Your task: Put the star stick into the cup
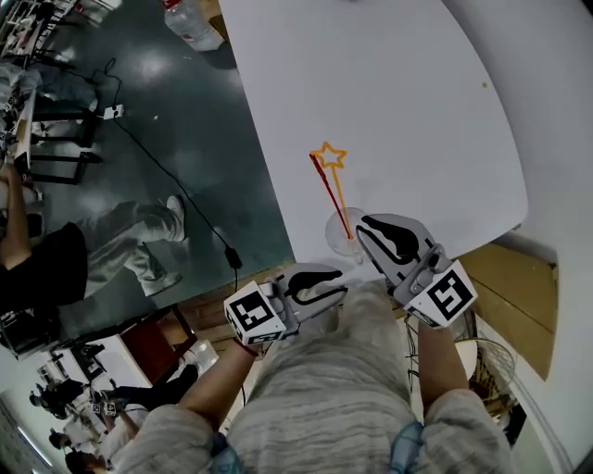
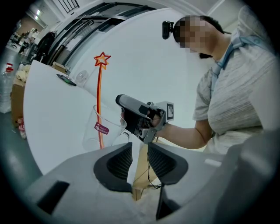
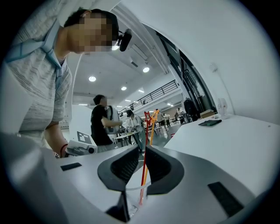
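Observation:
A clear cup (image 1: 341, 236) stands near the white table's (image 1: 389, 102) front edge. An orange star stick (image 1: 328, 155) leans in it, its star pointing up and away, beside a thin red stick (image 1: 323, 185). My right gripper (image 1: 366, 225) is right at the cup's near right side, with only a thin slit between its jaws and nothing in them. In the right gripper view the cup (image 3: 139, 194) and the star stick (image 3: 154, 116) show through that slit. My left gripper (image 1: 339, 277) hangs off the table edge, jaws together and empty, facing the cup (image 2: 103, 131).
A dark flat object (image 2: 65, 78) lies far across the table. A plastic bottle (image 1: 190, 23) and a cable (image 1: 176, 190) are on the floor to the left. People stand at tables further left. A cardboard box (image 1: 505, 278) sits under the table's right corner.

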{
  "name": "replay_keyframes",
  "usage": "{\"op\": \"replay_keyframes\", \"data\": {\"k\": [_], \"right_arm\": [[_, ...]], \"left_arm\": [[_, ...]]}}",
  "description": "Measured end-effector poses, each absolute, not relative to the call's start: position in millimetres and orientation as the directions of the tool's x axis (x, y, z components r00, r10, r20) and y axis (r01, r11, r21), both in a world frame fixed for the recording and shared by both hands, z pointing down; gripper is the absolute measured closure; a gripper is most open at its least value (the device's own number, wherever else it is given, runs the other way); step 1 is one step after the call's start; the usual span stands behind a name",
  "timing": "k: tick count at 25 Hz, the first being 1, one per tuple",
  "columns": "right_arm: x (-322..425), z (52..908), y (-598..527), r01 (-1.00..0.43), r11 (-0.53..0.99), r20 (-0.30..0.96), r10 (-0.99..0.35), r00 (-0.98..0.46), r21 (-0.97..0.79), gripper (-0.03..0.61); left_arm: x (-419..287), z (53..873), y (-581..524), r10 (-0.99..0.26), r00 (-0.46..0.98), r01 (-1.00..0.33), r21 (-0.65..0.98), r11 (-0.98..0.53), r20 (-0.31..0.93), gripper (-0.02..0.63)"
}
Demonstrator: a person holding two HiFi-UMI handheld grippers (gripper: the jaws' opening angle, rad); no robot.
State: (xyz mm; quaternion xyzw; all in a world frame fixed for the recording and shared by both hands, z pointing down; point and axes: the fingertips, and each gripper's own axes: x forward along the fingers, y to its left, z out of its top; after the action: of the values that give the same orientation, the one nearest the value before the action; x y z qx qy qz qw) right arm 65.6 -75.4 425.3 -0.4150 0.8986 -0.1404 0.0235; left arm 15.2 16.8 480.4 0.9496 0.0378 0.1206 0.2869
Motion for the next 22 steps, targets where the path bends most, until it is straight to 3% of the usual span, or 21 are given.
{"op": "replay_keyframes", "data": {"k": [12, 22], "right_arm": [[57.2, 412.3, -58.3, -0.744, 0.617, 0.107, -0.747, -0.656, -0.257, 0.558], [53.5, 403.9, -40.2, -0.731, 0.606, 0.114, -0.740, -0.663, -0.315, 0.569]], "left_arm": [[12.7, 464.3, 4.0, 0.090, 0.979, -0.016, 0.503, -0.864, 0.185, 0.495], [3.8, 443.1, -22.8, -0.043, 0.987, -0.103, 0.416, -0.903, 0.152, 0.598]]}}
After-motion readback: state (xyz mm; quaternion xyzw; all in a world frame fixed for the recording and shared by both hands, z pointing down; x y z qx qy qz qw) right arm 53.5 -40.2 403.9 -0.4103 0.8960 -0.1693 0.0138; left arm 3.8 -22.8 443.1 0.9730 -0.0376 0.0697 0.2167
